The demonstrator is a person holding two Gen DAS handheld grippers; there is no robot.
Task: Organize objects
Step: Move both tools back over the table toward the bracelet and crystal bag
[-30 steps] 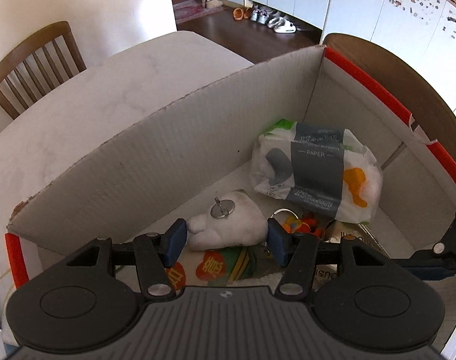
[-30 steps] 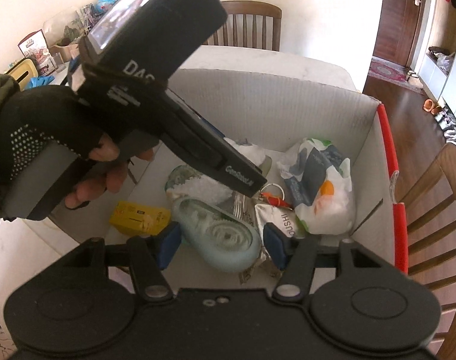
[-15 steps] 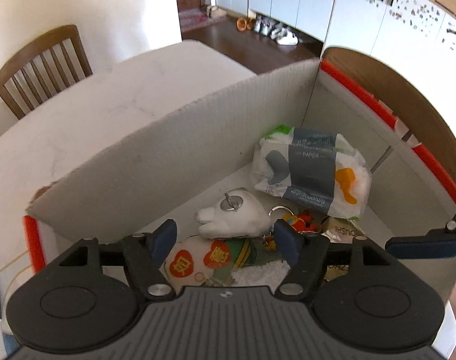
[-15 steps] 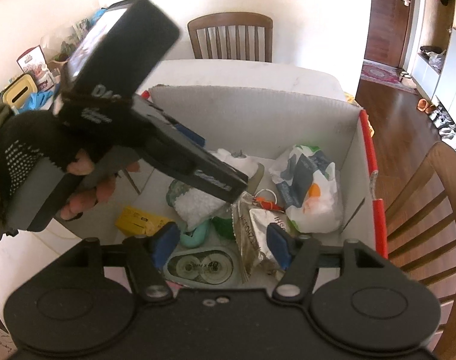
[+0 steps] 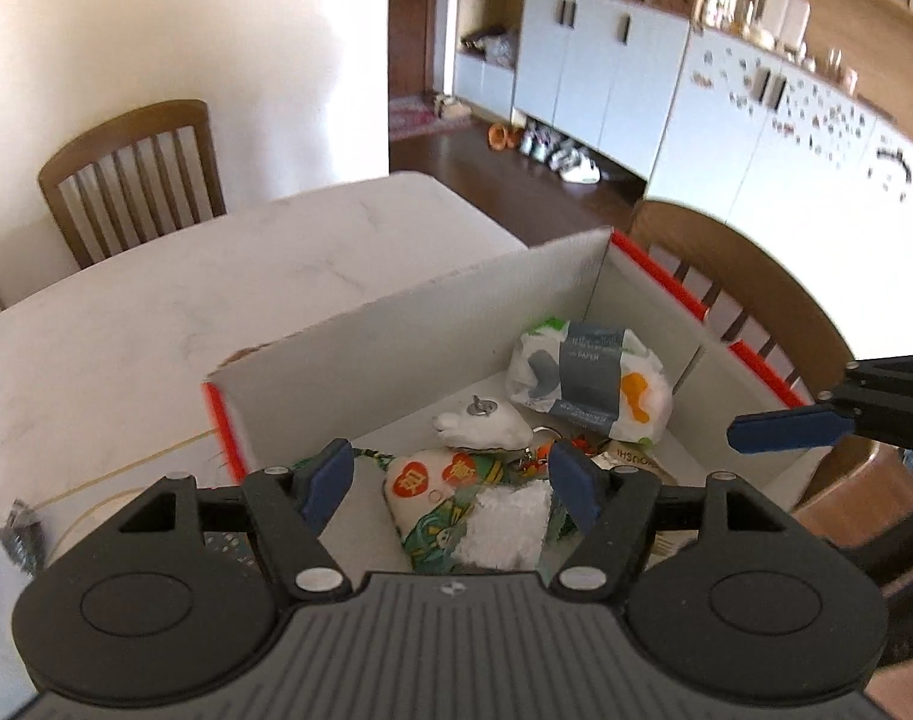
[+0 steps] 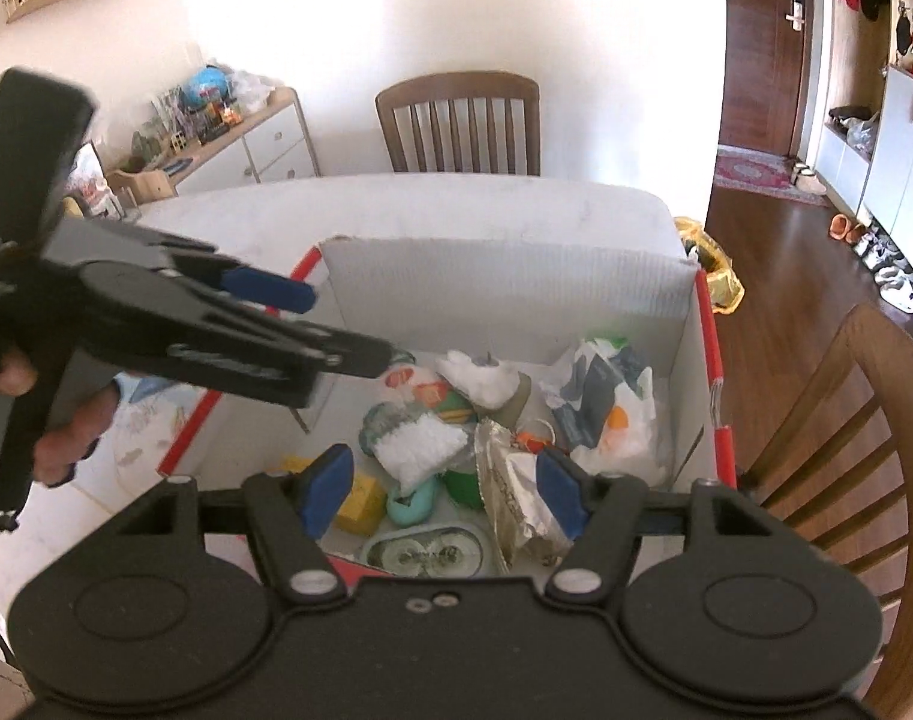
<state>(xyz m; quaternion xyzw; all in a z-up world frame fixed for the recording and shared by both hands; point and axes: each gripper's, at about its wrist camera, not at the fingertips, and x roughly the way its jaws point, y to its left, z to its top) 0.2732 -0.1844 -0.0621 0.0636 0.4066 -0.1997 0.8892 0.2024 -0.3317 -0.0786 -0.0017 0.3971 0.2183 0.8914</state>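
The room is big and bright, with a white wall and a dark wood floor (image 6: pixel 774 252). A long row of pale cupboards (image 5: pixel 666 84) runs down one side, and some shoes (image 5: pixel 552 150) sit on the floor under them. A brown door (image 6: pixel 762 42) stands at the far end, with a small red rug (image 6: pixel 762 171) in front of it. A low sideboard (image 6: pixel 240 132) by the wall is full of little things.

In the middle is a white desk (image 5: pixel 186 312). One wooden chair (image 6: pixel 459 120) is pushed in at its far end and another chair (image 6: pixel 840 420) stands at the side.

On the desk sits a cardboard box (image 6: pixel 504 282) with red edges. The things to tidy are all inside it. A pack of paper tissues (image 5: pixel 594 378) lies in the far corner. Near it are a white soft toy (image 5: pixel 480 426), a colorful pouch with red hearts (image 5: pixel 438 492), a silver foil bag (image 6: pixel 510 474), a yellow packet (image 6: pixel 360 498) and a pale green tape roller (image 6: pixel 423 552).

The left gripper (image 5: pixel 450 480) is above the box. Its blue fingers (image 5: pixel 330 474) have just spread apart and pinch nothing. The right gripper (image 6: pixel 441 492) is over the near edge of the box. Its fingers (image 6: pixel 330 480) have been spreading too, and nothing is between them. A hand (image 6: pixel 54 426) holds the left tool.
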